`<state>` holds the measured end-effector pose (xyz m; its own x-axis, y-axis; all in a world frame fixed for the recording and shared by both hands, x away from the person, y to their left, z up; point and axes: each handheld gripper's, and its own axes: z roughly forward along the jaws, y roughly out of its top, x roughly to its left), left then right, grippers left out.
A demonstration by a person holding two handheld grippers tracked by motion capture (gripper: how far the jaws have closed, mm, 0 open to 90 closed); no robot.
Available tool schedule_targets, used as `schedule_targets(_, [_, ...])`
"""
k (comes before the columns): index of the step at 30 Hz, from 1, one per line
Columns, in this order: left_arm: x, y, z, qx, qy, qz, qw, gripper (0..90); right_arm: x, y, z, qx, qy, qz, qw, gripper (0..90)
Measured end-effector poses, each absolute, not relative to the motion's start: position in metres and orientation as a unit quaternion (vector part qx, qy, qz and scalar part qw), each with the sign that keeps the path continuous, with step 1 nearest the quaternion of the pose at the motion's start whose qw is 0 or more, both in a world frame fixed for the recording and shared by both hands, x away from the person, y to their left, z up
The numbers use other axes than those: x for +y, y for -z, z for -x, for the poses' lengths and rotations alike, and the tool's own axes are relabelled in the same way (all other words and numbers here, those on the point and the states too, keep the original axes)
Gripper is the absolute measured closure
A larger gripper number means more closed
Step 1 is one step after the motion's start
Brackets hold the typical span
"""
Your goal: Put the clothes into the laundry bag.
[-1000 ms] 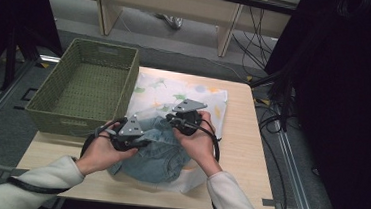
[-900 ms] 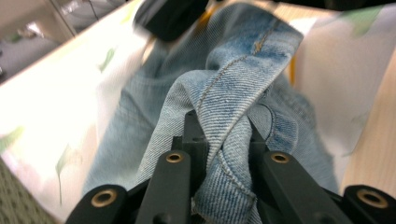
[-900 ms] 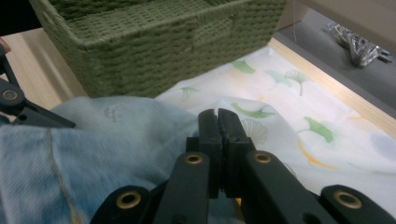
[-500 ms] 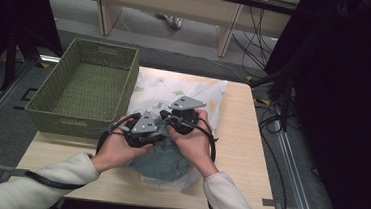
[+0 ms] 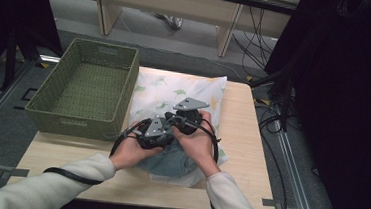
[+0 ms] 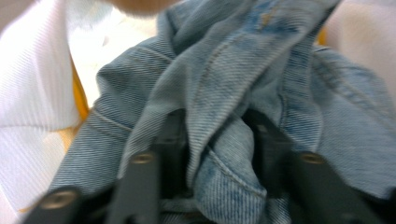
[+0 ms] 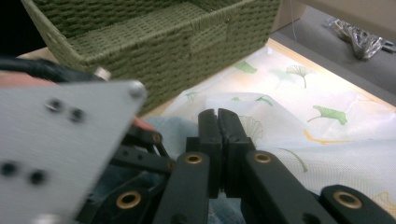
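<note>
Here, both my grippers work at the denim garment (image 6: 261,93) inside the leaf-print pillowcase (image 5: 195,87).

My left gripper (image 6: 212,154) pinches a bunched fold of the denim between its jaws. My right gripper (image 7: 218,140) has its jaws pressed together, with no cloth visible between their tips. The denim lies at the near end of the pillowcase, right of the green woven basket (image 5: 52,116) on the table (image 5: 243,139).

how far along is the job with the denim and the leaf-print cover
About midway, it seems. Done: much of the denim garment lies under the leaf-print cover, with its near end showing at the opening. In hand: the left gripper has a denim fold between its fingers; the right gripper is shut beside it. Left: the exposed denim, perhaps then the green basket.
</note>
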<state>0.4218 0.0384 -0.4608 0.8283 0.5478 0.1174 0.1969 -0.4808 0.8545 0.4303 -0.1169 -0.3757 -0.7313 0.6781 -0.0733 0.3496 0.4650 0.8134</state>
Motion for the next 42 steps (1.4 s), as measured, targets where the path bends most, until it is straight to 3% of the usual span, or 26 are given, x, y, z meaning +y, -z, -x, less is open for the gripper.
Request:
schedule_targets(3, [0.049,0.448,-0.414,0.208,-0.186,-0.845,0.456,36.8,-0.121,0.377,-0.432,0.833,-0.413,-0.310,0.199,90.0])
schedule_targets(7, [0.074,0.427,-0.398,0.194,-0.195,-0.846,0.456,25.8,-0.127,0.376,-0.434,0.830,-0.412,-0.315,0.202,90.0])
schedule_targets(11, [0.103,0.422,-0.383,0.201,-0.203,-0.853,0.437,23.7,-0.128,0.377,-0.436,0.831,-0.411,-0.316,0.201,90.0])
schedule_targets(18, [0.114,0.457,-0.390,0.218,-0.190,-0.882,0.371,24.1,-0.125,0.378,-0.436,0.834,-0.403,-0.321,0.199,90.0])
schedule_targets(22, [0.109,0.472,-0.402,0.230,-0.171,-0.892,0.351,33.5,-0.124,0.380,-0.435,0.835,-0.398,-0.325,0.195,90.0])
schedule_targets(34, [0.105,0.485,-0.417,0.265,-0.137,-0.900,0.319,86.5,-0.127,0.382,-0.436,0.840,-0.392,-0.322,0.191,90.0])
schedule_targets(38, [0.110,0.475,-0.414,0.281,-0.132,-0.886,0.345,88.2,-0.128,0.383,-0.437,0.839,-0.391,-0.325,0.193,90.0])
schedule_targets(42, [0.113,0.449,-0.408,0.293,-0.130,-0.854,0.410,88.4,-0.128,0.381,-0.437,0.837,-0.394,-0.325,0.196,90.0])
